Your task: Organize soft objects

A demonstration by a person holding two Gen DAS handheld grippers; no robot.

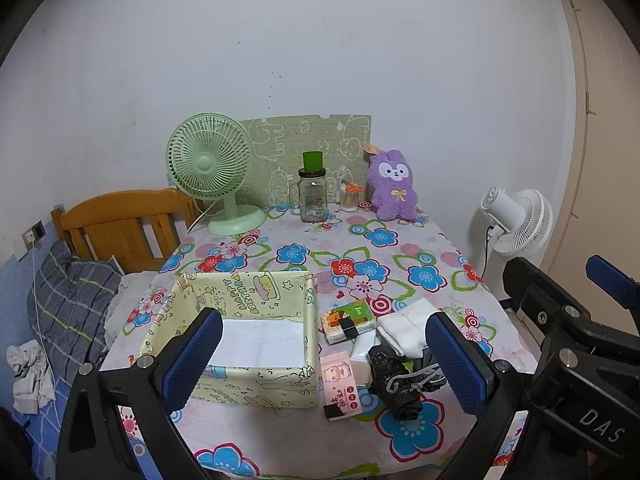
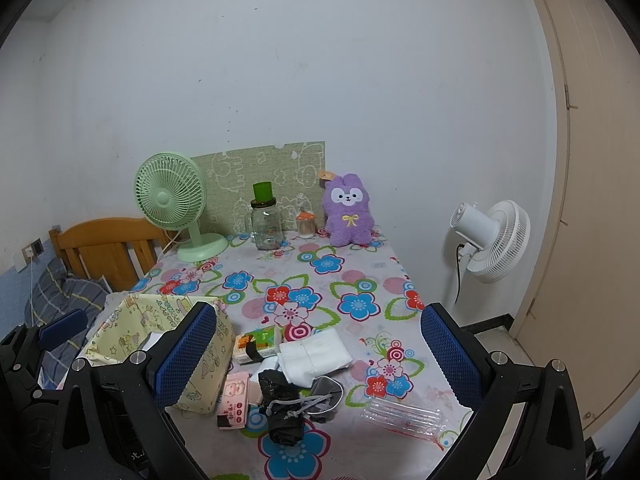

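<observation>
- Soft items sit in a loose pile at the near-centre of the floral tablecloth [image 2: 360, 280], just right of the yellow fabric storage box [image 1: 256, 390].
- Pile contents as I read them: folded white cloth [image 2: 316, 354] at the back right; a crumpled black bag [image 2: 280, 396] with a grey drawstring cord [image 2: 304, 404] lying across it in front; a pink tissue pack [image 1: 340, 380] touching the box's right wall; a green-and-orange tissue pack [image 1: 350, 320] behind it.
- A pale block lies between the pink pack and the black bag; mostly covered, so I cannot identify it.
- The box holds only a white liner sheet [image 1: 260, 340] on its floor.
- Clear plastic packaging [image 2: 404, 416] lies flat, right of the pile and apart from it.
- My left gripper [image 1: 324, 364] hovers above the near table edge, jaws spread wide, nothing between them.
- My right gripper [image 2: 320, 356] likewise, fully released, framing the pile without touching it.
- Far edge of table: green desk fan [image 1: 212, 168], glass jar [image 1: 313, 200] with a green cup [image 1: 312, 160] on its lid, cotton-swab tub [image 1: 351, 196], purple plush [image 1: 392, 188].
- White floor fan [image 2: 492, 240] stands off to the right; wooden headboard [image 1: 120, 220] to the left.
</observation>
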